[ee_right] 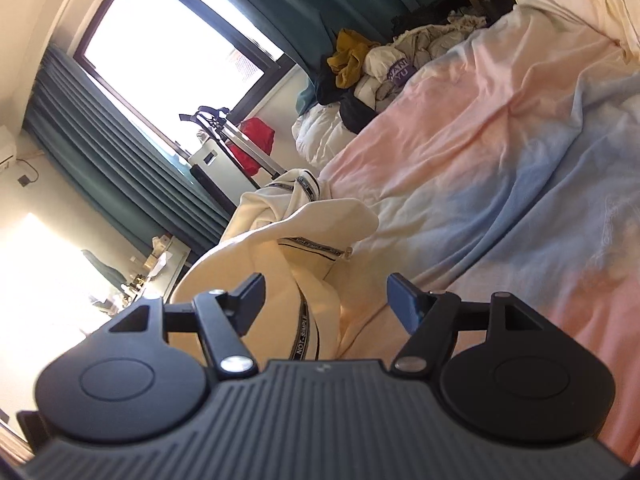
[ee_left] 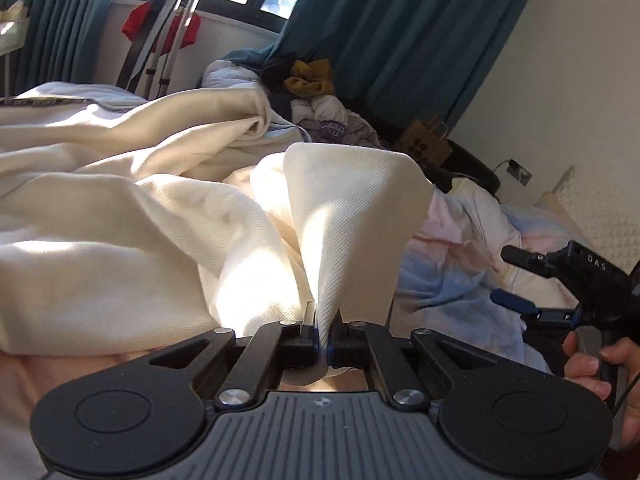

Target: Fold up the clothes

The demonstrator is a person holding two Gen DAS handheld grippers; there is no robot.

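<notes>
The left tongs (ee_left: 322,340) are closed tight on a fold of the cream garment (ee_left: 160,216), and the pinched cloth fans upward from the grip into a stiff-looking cone. The right tongs (ee_right: 326,300) stand wide open and hold nothing; a stretch of the same garment (ee_right: 304,248), with its black lettered trim band (ee_right: 305,332), lies between and just beyond the two fingers. In the left view the right tongs (ee_left: 516,280) show at the edge, carried in the person's hand (ee_left: 592,364).

The garment looks like a thick knitted or twill cotton piece: soft, light enough to lift by one corner, but bulky, so it will probably sag and bunch rather than hang flat. It does not appear slippery. A hem, cuff or the trim band seems the surest place to grip, since the doubled edge gives the fingers something firm.

The garment lies rumpled on a bed whose duvet (ee_right: 500,140) is dyed pink, blue and pale yellow; the cover is soft and creased, so folds may not lie crisp on it. Beyond, a pile of unfolded clothes (ee_right: 372,64) sits near the teal curtains (ee_left: 400,32), a bright window (ee_right: 160,48) throws hard sunlight across the cloth, and a red item (ee_right: 254,144) hangs on a rack.
</notes>
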